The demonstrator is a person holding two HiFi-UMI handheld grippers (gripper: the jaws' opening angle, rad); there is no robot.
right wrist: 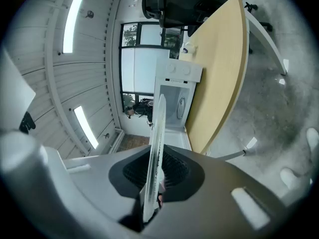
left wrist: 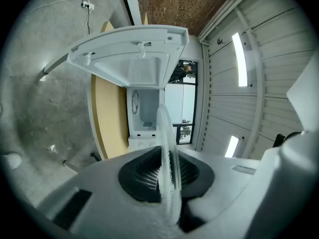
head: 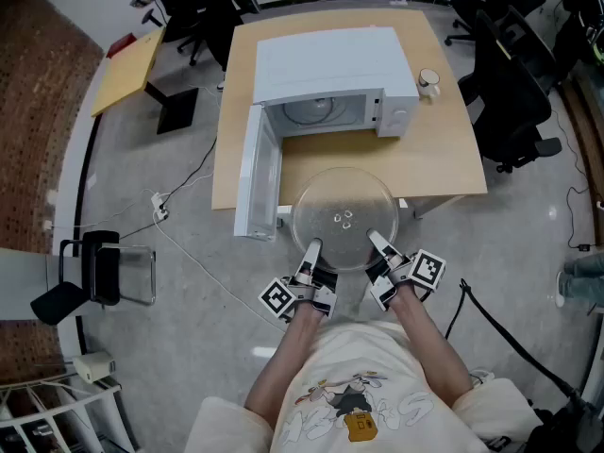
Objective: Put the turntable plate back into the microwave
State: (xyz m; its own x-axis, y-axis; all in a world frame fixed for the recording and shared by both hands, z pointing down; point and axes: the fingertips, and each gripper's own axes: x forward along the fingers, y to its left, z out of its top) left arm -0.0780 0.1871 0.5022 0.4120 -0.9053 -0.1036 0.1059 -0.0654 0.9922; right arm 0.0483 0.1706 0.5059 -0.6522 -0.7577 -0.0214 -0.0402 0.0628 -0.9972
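The round clear glass turntable plate (head: 344,218) hangs level in front of the table's near edge, held at its near rim by both grippers. My left gripper (head: 310,250) is shut on the plate's near-left rim, my right gripper (head: 377,243) on its near-right rim. In each gripper view the turntable plate (left wrist: 167,158) (right wrist: 154,153) runs edge-on between the dark pads (left wrist: 142,176) (right wrist: 174,176). The white microwave (head: 330,74) stands on the wooden table (head: 434,159), its door (head: 257,173) swung open to the left and its cavity (head: 316,111) facing me.
A small white cup (head: 429,81) sits on the table right of the microwave. Office chairs (head: 510,74) stand at the right and back. A cable (head: 179,225) and a socket lie on the grey floor at left, near a black stool (head: 90,272).
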